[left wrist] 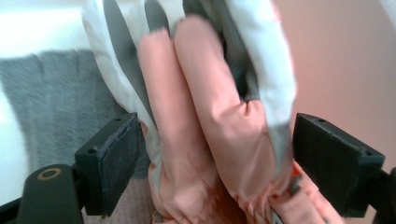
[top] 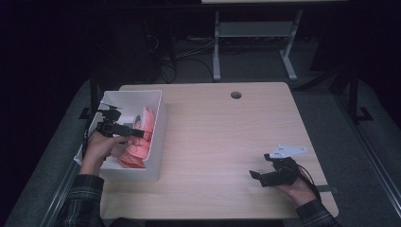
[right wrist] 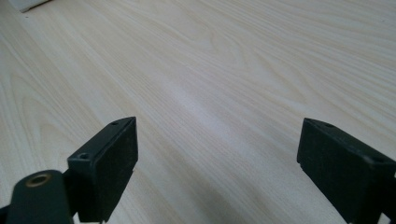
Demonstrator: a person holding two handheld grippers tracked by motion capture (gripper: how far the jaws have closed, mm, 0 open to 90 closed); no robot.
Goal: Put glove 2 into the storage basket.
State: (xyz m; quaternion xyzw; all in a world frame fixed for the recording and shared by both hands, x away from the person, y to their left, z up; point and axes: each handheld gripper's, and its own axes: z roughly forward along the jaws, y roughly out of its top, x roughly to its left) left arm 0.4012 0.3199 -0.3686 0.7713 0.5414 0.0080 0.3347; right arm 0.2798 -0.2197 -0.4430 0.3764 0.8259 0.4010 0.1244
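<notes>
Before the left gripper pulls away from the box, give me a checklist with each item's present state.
1. Left gripper jaws wide apart: ok, the gripper stands open.
2. Pads off the pink glove: cannot tell; the glove lies between the jaws and the right pad sits close against its pale edge.
3. Glove inside the white box: ok, the pink fabric lies within its walls in the high view.
4. Grey cloth free of the gripper: ok, it lies behind the left jaw.
5. Right gripper empty: ok, open over the bare table.
6. Right gripper clear of the box: ok, far across the table.
</notes>
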